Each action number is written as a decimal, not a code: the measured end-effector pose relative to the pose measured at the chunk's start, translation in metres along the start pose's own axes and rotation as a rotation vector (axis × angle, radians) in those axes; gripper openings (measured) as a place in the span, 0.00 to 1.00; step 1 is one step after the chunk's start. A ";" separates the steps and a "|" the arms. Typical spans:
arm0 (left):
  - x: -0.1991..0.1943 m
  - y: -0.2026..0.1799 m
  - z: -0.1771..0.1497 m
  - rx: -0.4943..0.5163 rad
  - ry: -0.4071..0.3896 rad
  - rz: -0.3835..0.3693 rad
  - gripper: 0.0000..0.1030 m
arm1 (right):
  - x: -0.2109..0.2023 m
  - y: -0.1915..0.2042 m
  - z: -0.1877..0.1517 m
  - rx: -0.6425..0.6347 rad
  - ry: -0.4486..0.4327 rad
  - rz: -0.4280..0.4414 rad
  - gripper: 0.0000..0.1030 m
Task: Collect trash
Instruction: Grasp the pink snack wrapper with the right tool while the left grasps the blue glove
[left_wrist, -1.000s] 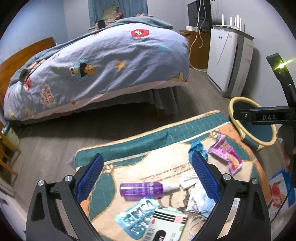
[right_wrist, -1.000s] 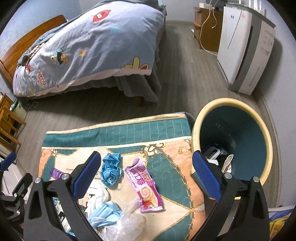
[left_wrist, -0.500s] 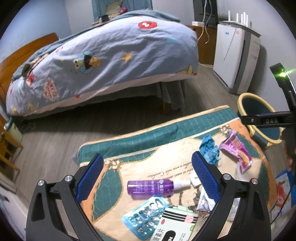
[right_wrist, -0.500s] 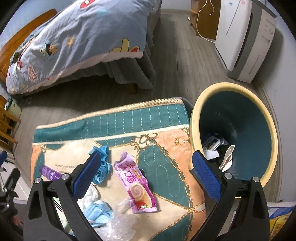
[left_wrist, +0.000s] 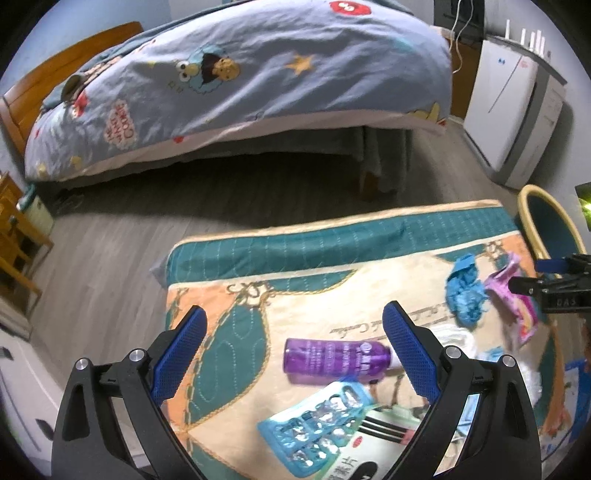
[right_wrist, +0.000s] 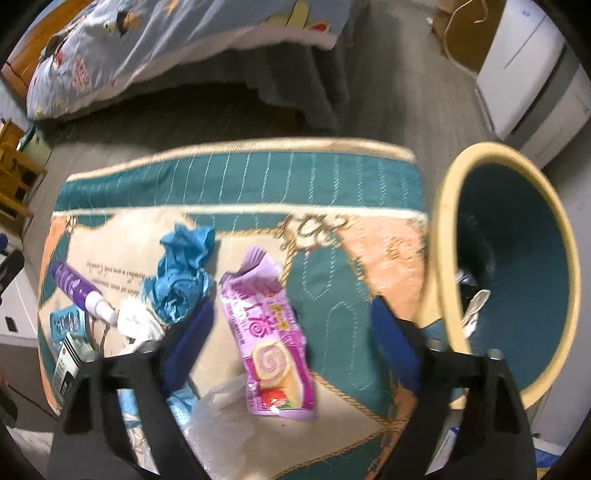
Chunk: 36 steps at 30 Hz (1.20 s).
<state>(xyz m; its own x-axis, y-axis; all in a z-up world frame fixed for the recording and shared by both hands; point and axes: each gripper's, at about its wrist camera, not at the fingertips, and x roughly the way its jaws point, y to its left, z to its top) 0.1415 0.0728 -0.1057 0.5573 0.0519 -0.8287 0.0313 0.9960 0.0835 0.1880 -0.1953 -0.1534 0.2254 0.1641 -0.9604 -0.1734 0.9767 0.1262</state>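
The right gripper (right_wrist: 288, 325) is hanging spread wide over the pink wrapper (right_wrist: 267, 332), which is lying flat on the rug (right_wrist: 332, 288) between the jaws, gripping nothing. The left gripper (left_wrist: 295, 350) is also spread and empty, hovering above the purple bottle (left_wrist: 336, 360) at the rug's near left.

The main risk, as I judge it, is the wrapper itself: thin, slick film lying flat, so the fingers may slide over it or pinch a fold of rug along with it. The right view is blurred, and a hurried closing could miss. The bin (right_wrist: 447, 266) is standing just right of the rug, touching its edge, with scraps already inside; a careless swing could knock its rim and tip it.

Just left of the wrapper a crumpled blue wad (right_wrist: 183, 273) is lying close by, and white tissue (right_wrist: 135, 321) and clear plastic (right_wrist: 221, 410) are crowding the near side, so a jaw could catch those instead. A blister pack (left_wrist: 317, 421) and a box (left_wrist: 373, 443) are lying near the bottle. A bed (left_wrist: 240, 85) is standing at the far side.
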 end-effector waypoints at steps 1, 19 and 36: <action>0.003 0.001 0.000 -0.003 0.007 0.003 0.92 | 0.005 -0.001 -0.001 0.008 0.024 0.023 0.62; 0.025 -0.080 0.017 0.105 0.004 -0.131 0.92 | -0.042 -0.041 0.011 0.092 -0.076 0.136 0.00; 0.075 -0.166 0.007 0.262 0.147 -0.223 0.55 | -0.056 -0.080 0.008 0.137 -0.116 0.132 0.00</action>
<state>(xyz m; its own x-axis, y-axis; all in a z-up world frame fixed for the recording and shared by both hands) 0.1836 -0.0893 -0.1779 0.3884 -0.1351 -0.9115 0.3600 0.9328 0.0151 0.1971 -0.2811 -0.1074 0.3191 0.2991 -0.8993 -0.0790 0.9540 0.2893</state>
